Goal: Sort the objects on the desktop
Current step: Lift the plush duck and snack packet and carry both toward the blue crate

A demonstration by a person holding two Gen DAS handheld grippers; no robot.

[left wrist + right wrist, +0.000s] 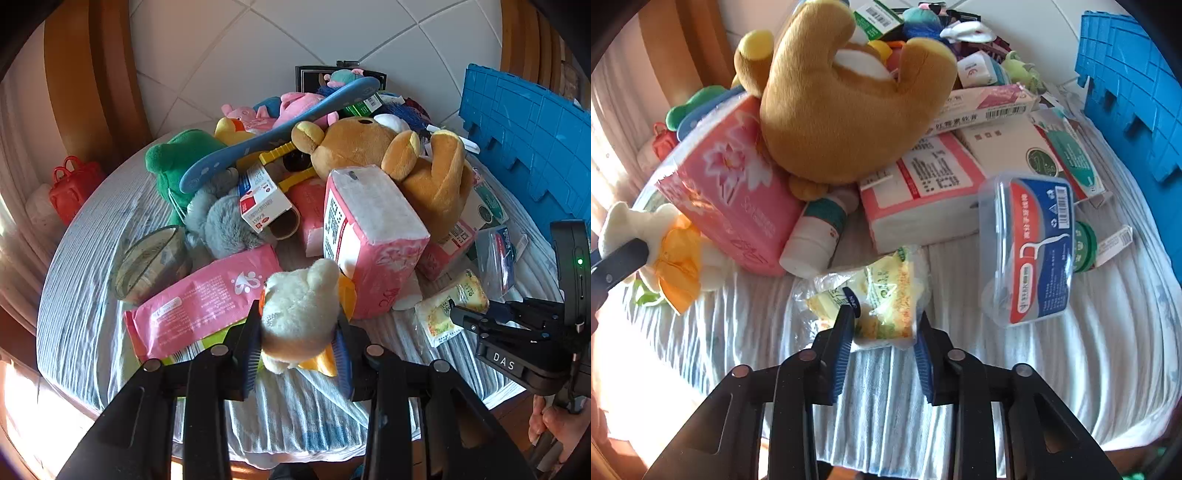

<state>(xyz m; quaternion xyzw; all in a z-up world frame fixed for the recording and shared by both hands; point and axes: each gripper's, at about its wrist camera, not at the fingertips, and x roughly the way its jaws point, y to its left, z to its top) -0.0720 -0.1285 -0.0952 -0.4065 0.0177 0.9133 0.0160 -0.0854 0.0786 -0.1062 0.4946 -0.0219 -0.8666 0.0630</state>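
My left gripper (297, 325) is shut on a small white plush toy (299, 302) with an orange bow, held at the near edge of the pile. The same toy (631, 221) shows at the far left of the right wrist view, pinched by a black finger. My right gripper (884, 321) points down at the striped cloth, its blue pads pressed on both sides of a yellow snack packet (886, 295) in clear wrap. The packet (461, 295) also shows at the right of the left wrist view.
A heap covers the cloth-covered table (1071, 350): a brown plush bear (373, 147), pink tissue packs (373, 236), a pink wipes pack (199, 302), a grey plush (225, 221), a white bottle (816, 236), a clear floss-pick box (1030, 251). A blue crate (528, 147) stands at the right.
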